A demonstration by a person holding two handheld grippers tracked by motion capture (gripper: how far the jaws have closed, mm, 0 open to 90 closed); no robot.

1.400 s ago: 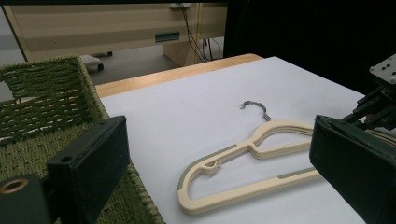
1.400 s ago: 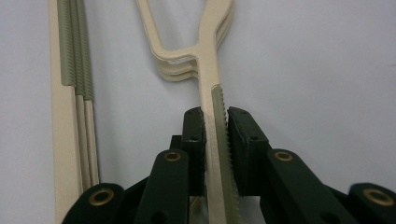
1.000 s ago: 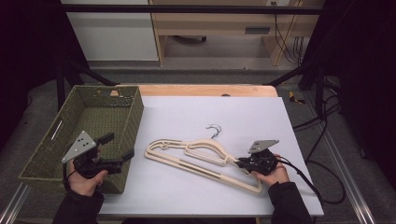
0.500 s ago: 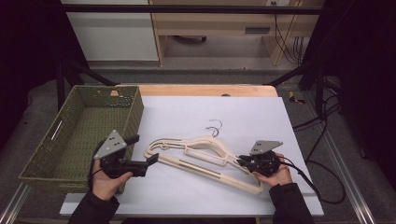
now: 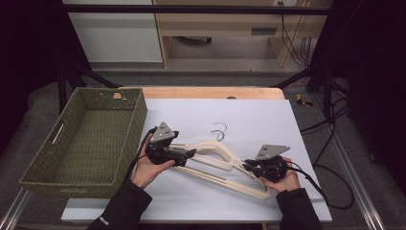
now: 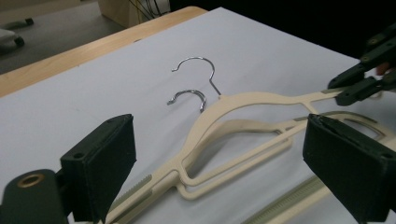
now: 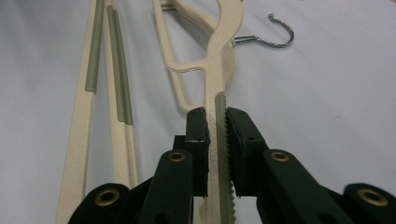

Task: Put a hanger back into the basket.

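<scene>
Two cream plastic hangers [image 5: 214, 150] with metal hooks [image 5: 219, 130] lie overlapped on the white board. My right gripper [image 5: 247, 166] is shut on the upper hanger's right shoulder arm; in the right gripper view its pads [image 7: 199, 135] clamp the ribbed arm [image 7: 219, 60] edge-on. My left gripper [image 5: 189, 154] is at the left end of the hangers with its jaws wide open. In the left gripper view the hanger [image 6: 243, 100] lies ahead of the left gripper [image 6: 224, 158], nothing touches its pads, and the right gripper [image 6: 359, 81] shows at the far right.
A green woven basket [image 5: 140, 120] stands at the left edge of the board, close behind my left hand. A wooden table strip [image 5: 210, 92] runs along the far side. Cables [image 5: 330, 191] trail off to the right.
My left gripper has moved right, from beside the basket to the hangers' left end, still open. The right gripper has kept its grip and barely shifted.
</scene>
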